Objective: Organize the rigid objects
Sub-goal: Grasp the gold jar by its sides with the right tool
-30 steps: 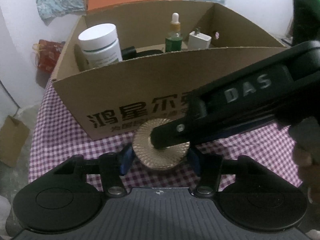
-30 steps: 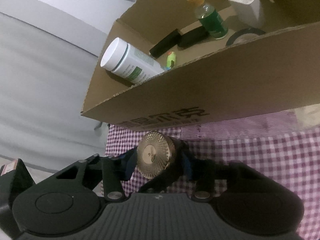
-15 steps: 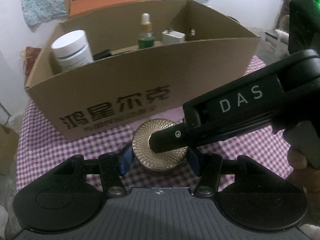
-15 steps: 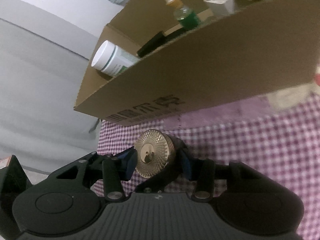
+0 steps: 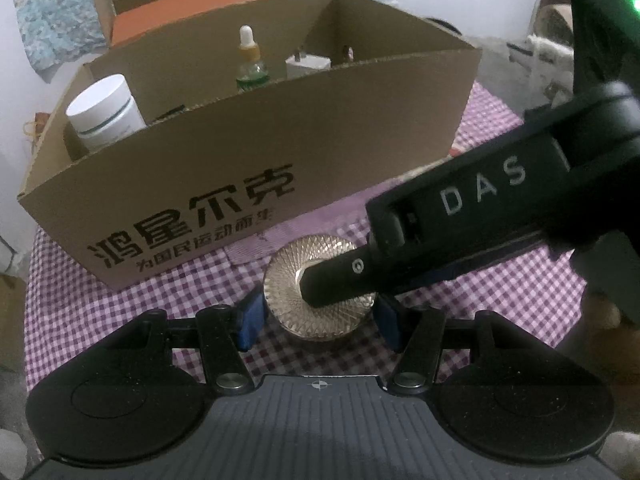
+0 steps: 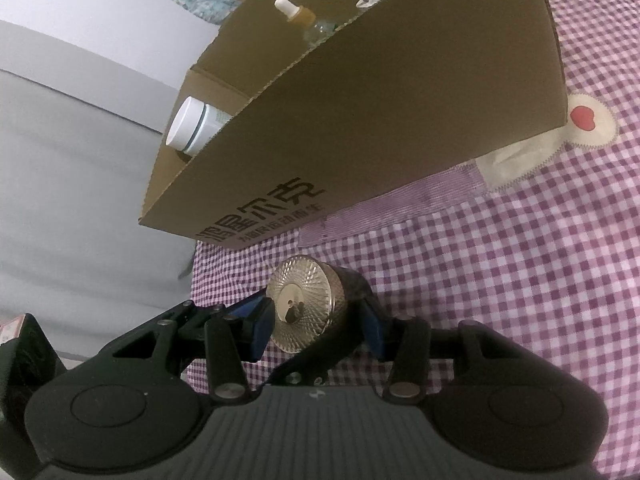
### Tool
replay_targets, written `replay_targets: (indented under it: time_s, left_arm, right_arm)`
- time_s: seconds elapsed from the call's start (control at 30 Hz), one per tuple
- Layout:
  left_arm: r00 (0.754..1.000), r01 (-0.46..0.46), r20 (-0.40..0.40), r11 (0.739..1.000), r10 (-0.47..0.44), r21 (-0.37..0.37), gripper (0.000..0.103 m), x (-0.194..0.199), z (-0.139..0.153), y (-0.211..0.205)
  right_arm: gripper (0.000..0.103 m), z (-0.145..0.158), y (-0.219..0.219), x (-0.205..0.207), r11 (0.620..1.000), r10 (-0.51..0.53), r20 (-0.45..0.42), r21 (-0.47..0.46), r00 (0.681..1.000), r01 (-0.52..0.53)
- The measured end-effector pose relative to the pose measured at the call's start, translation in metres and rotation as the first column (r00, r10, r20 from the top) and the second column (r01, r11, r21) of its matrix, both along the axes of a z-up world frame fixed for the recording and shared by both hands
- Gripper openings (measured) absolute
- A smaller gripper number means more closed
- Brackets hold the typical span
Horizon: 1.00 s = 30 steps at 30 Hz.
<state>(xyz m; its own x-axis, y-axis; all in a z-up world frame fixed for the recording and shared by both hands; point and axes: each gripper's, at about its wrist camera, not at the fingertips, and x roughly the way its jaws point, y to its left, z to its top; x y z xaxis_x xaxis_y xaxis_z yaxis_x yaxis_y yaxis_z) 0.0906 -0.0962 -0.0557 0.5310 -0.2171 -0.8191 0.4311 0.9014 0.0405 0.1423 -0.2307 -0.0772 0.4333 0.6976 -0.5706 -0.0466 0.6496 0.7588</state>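
Note:
A small jar with a ribbed gold lid (image 5: pixel 288 292) and a dark body is held by both grippers just in front of a cardboard box (image 5: pixel 240 152). My left gripper (image 5: pixel 319 322) is shut on its sides, blue pads against the lid rim. My right gripper (image 6: pixel 316 326) is shut on the same jar (image 6: pixel 308 304) end to end, one pad on the lid face and one on the base. In the left wrist view, a finger (image 5: pixel 344 276) of the right gripper lies across the lid. Whether the jar rests on the cloth is unclear.
The box (image 6: pixel 360 120) holds a white tub (image 5: pixel 106 112), a dropper bottle (image 5: pixel 250 56) and a white plug adapter (image 5: pixel 308 66). A purple checked cloth (image 5: pixel 120 312) covers the table. Another box with an orange thing inside (image 5: pixel 192 4) stands behind. A person's hand (image 5: pixel 600 308) is at the right.
Both grippers kept their hold on the jar and shifted together along the box front. Both views rolled slightly, and the front wall now hides more of the box's contents in the right wrist view.

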Motion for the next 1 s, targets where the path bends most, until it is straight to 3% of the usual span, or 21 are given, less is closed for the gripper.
replay_targets:
  time_s: [1.0]
  left_arm:
    - [0.999, 0.049, -0.024, 0.999, -0.049, 0.02, 0.056, 0.016, -0.007, -0.022]
  right_arm:
    - [0.051, -0.003, -0.008, -0.001, 1.0, -0.03, -0.003, -0.011, 1.0, 0.03]
